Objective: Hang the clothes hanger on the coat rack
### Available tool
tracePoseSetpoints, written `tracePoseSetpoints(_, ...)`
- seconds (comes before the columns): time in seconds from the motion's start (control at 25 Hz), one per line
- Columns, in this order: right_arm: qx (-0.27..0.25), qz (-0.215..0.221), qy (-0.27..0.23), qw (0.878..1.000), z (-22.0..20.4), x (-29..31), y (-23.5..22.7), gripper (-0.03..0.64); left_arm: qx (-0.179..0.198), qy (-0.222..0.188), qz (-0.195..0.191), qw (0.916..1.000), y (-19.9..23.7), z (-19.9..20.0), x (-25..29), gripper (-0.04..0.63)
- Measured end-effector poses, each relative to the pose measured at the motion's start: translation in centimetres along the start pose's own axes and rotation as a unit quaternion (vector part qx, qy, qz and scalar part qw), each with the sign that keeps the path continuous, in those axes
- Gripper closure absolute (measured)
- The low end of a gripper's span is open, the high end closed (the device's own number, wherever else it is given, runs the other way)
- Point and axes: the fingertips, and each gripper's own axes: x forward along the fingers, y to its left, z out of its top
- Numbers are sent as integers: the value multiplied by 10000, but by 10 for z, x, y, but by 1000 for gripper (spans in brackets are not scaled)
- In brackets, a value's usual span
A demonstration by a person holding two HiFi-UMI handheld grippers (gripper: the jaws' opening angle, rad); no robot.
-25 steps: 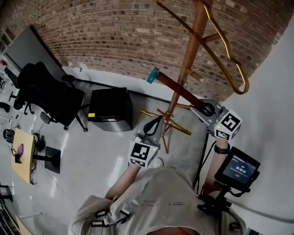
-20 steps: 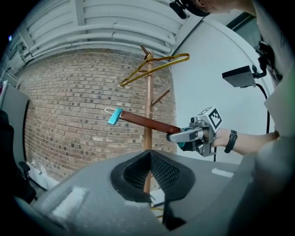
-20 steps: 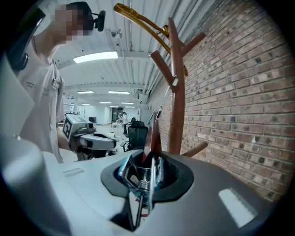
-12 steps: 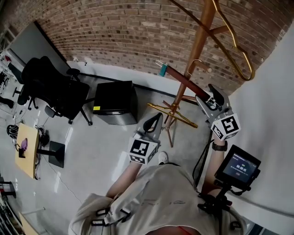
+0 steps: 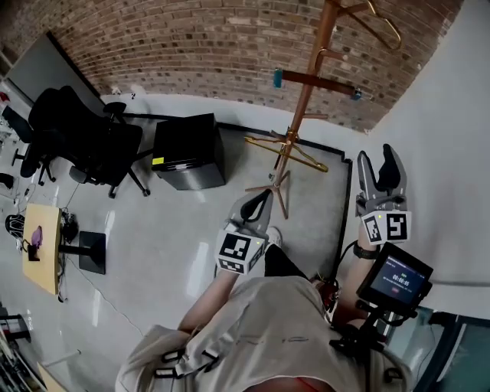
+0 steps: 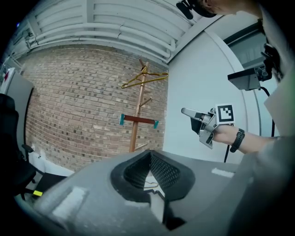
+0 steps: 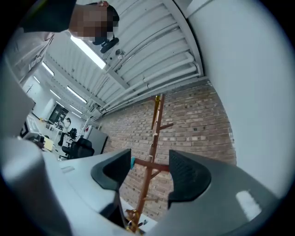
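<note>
The wooden coat rack (image 5: pixel 308 84) stands against the brick wall, and a gold clothes hanger (image 5: pixel 377 18) hangs from a peg near its top. In the left gripper view the hanger (image 6: pixel 144 79) sits at the rack's top. A second gold hanger (image 5: pixel 287 149) lies across the rack's base. My right gripper (image 5: pixel 379 158) is to the rack's right near the white wall, away from it; its jaws are wide and closing, with nothing between them. My left gripper (image 5: pixel 262 197) is shut and empty, low in front of the rack.
A red crossbar with teal ends (image 5: pixel 314 80) sticks out from the rack pole. A black cabinet (image 5: pixel 187 151) and a black office chair (image 5: pixel 76 142) stand to the left. A small wooden desk (image 5: pixel 38 253) is at far left. A screen device (image 5: pixel 395 276) sits by my right arm.
My right gripper opened and drew back from the rack toward the white wall. The hanger stays up on the rack. My left gripper stayed shut.
</note>
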Motion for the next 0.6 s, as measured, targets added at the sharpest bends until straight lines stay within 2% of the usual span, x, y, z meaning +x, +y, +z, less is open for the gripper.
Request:
tracePoseSetpoints(0.12, 225, 113, 479, 9985, -17, -56, 54, 408, -126, 116, -68, 9998, -18, -27, -46, 595)
tracePoseSetpoints(0.2, 498, 119, 933, 9943, -31, -94, 95, 488, -236, 165, -180, 9994, -33, -39, -77, 595)
tracePoseSetpoints(0.32, 1299, -190, 1492, 9801, -46, -151, 152, 546, -340, 273, -458, 9980, -58, -48, -120, 595)
tracePoseSetpoints(0.36, 1552, -331, 1549, 9751, -46, -169, 168, 601, -406, 259, -615, 9969, -69, -48, -132, 595)
tracePoseSetpoints(0.4, 1727, -433, 1564, 9715, -44, -183, 183, 617, -473, 182, -813, 9954, -82, -46, -141, 595)
tracePoseSetpoints(0.48, 1783, -465, 1577, 9701, -39, -199, 201, 617, -494, -65, -1215, 9913, -105, -35, -148, 596)
tracePoseSetpoints(0.6, 1423, -497, 1545, 9764, -20, -203, 194, 617, -91, -322, -1404, 9895, -132, -9, -142, 595)
